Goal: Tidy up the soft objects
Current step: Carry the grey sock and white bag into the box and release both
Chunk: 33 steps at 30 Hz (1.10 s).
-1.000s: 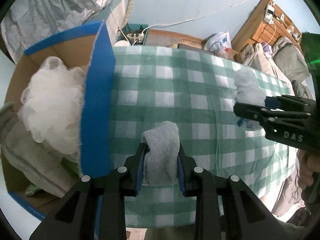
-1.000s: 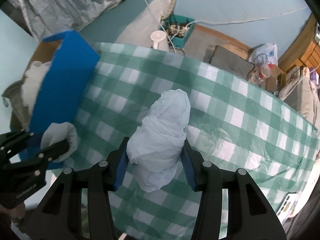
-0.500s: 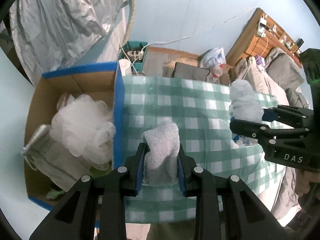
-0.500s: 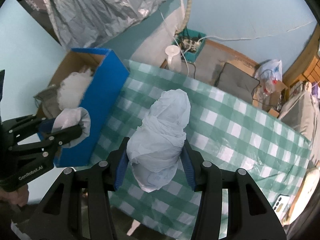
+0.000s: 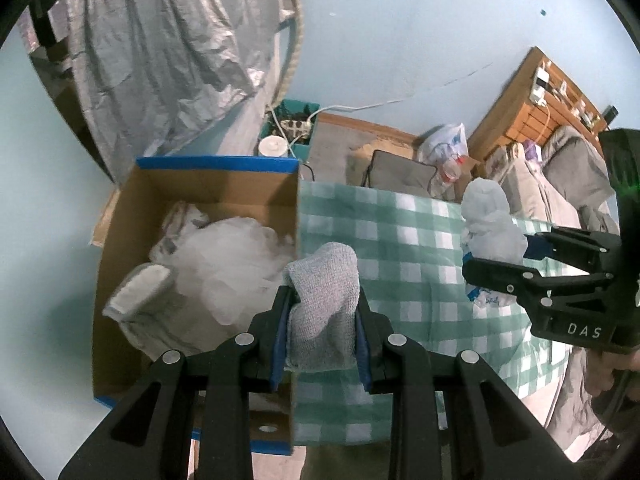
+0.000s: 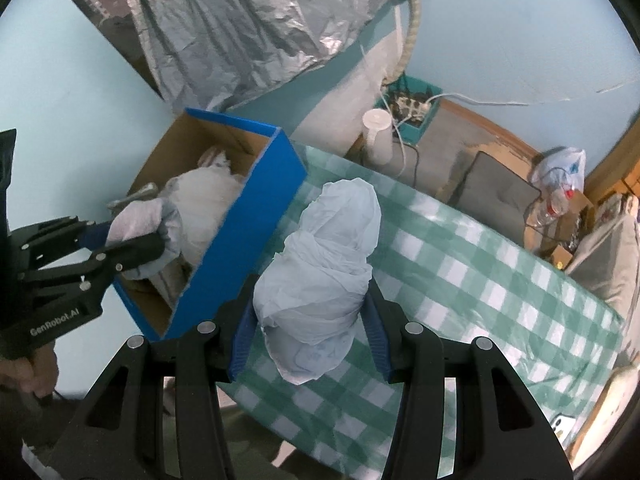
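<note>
Soft objects are partly sorted: a white mesh pouf [image 5: 236,256] and folded cloths already lie in the blue-edged cardboard box [image 5: 218,164], while a grey knit cloth [image 5: 324,300] is clamped in the left gripper [image 5: 322,336] and a pale plastic-bag bundle [image 6: 324,280] in the right gripper [image 6: 310,336], both held above the checked tablecloth [image 5: 400,232], nothing blocking the box.

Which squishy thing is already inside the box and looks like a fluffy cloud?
The white mesh pouf in the cardboard box; it's puffy netting, not folded cloth.
</note>
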Each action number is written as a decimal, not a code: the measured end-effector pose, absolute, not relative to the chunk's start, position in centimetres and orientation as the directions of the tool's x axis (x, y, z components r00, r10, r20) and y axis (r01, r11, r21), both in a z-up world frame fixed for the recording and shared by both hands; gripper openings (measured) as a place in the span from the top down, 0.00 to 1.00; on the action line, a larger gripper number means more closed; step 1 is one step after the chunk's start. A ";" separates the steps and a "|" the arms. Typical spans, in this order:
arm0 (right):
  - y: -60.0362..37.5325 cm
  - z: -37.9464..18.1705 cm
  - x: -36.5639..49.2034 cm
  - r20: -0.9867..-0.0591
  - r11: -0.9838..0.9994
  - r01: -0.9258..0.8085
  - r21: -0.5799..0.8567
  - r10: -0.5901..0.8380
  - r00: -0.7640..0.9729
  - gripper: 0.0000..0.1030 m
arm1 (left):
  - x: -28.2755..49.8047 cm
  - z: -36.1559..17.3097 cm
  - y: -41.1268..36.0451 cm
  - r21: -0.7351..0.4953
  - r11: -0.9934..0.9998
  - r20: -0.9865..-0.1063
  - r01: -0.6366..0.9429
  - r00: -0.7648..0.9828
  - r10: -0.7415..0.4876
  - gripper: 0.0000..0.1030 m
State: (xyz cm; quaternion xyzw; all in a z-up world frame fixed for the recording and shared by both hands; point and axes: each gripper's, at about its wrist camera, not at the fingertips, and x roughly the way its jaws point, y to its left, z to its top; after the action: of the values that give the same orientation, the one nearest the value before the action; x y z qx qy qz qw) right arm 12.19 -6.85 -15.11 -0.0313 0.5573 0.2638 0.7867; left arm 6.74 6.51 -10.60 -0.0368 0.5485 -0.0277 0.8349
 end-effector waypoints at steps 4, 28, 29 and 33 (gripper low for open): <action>-5.2 -14.9 12.6 -0.889 0.845 -0.470 0.254 0.395 0.230 0.53 | 6.8 -10.2 8.1 -0.095 0.995 -0.914 -0.019 0.398 -0.080 0.72; 6.7 -16.2 17.1 -0.885 0.796 -0.524 0.303 0.439 0.155 0.53 | 11.3 -10.3 16.8 -0.065 0.997 -0.914 -0.051 0.405 -0.039 0.72; 7.1 -16.3 17.3 -0.886 0.795 -0.525 0.304 0.438 0.151 0.53 | 11.6 -10.5 17.1 -0.061 0.997 -0.915 -0.052 0.402 -0.035 0.72; 9.0 -17.0 18.3 -0.893 0.790 -0.537 0.296 0.428 0.138 0.52 | 12.6 -11.3 18.2 -0.055 0.997 -0.920 -0.059 0.391 -0.027 0.72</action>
State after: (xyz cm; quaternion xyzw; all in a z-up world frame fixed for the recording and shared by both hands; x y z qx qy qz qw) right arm 18.29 9.02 -16.98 -0.0473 0.5729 0.3206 0.7529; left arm 12.62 18.24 -11.34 -0.0391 0.5518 0.0095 0.8330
